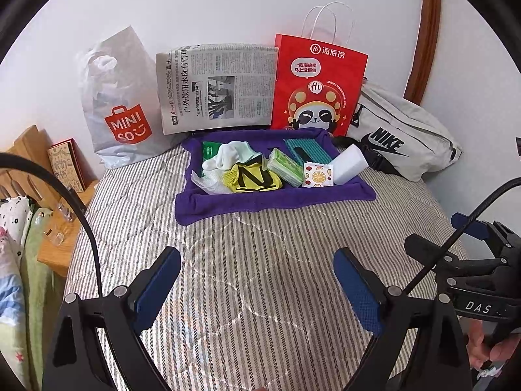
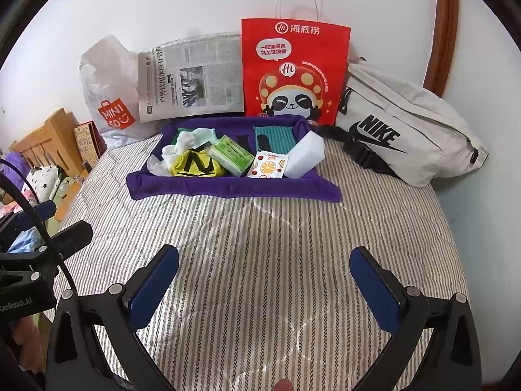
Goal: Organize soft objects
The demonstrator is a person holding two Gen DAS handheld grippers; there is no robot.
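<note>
Looking down: we hold both grippers above a striped quilt (image 1: 260, 260) on a bed, near the front edge.
Room: white wall (image 1: 228, 6) at the far side; wooden headboard (image 1: 29, 150) at far left; curved wooden frame (image 1: 429, 26) at far right.
Left gripper (image 1: 257, 280): jaws spread wide, nothing between them.
Right gripper (image 2: 263, 283): jaws spread wide, also empty.
Soft objects: they lie in a purple towel (image 1: 260, 202) with rolled-up edges, at the far middle of the quilt.
Contents, left to right: white sock (image 1: 228, 158), yellow cloth (image 1: 254, 179) with a black "N", green tissue pack (image 1: 285, 167), orange-slice sachet (image 1: 317, 175), white sponge block (image 1: 350, 163).
Writing, far left: we read "MINISO" on a white plastic bag (image 1: 120, 97).
Writing, far middle: newspaper (image 1: 215, 88) in Chinese; red paper bag (image 1: 316, 88) with a panda and "海底捞".
Writing, far right: "NIKE" on a grey waist bag (image 1: 403, 130).
</note>
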